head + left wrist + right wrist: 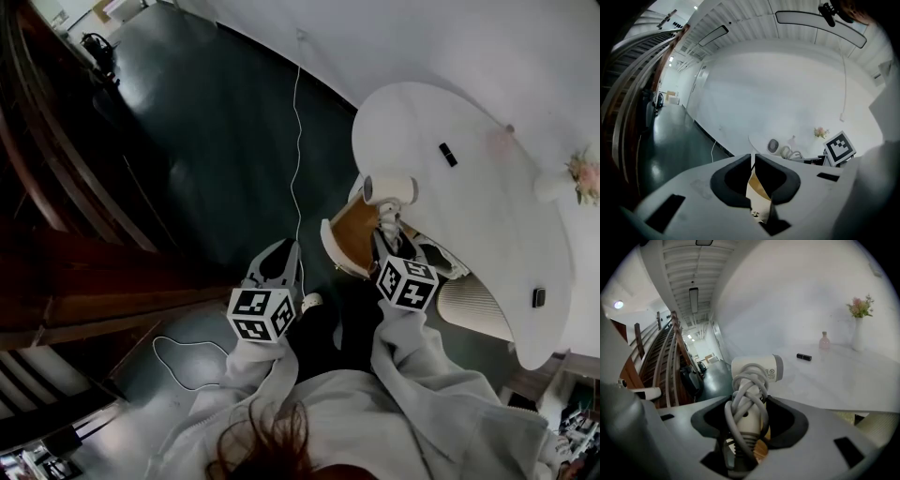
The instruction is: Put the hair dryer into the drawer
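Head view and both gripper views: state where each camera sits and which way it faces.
Head view: on the person's head, looking steeply down at the left gripper, right gripper, sleeves and table.
Left gripper view: on the left gripper, looking along its closed, empty jaws toward the table.
Right gripper view: on the right gripper, looking along jaws clamped on the hair dryer.
Shared: all three show the hair dryer and table.
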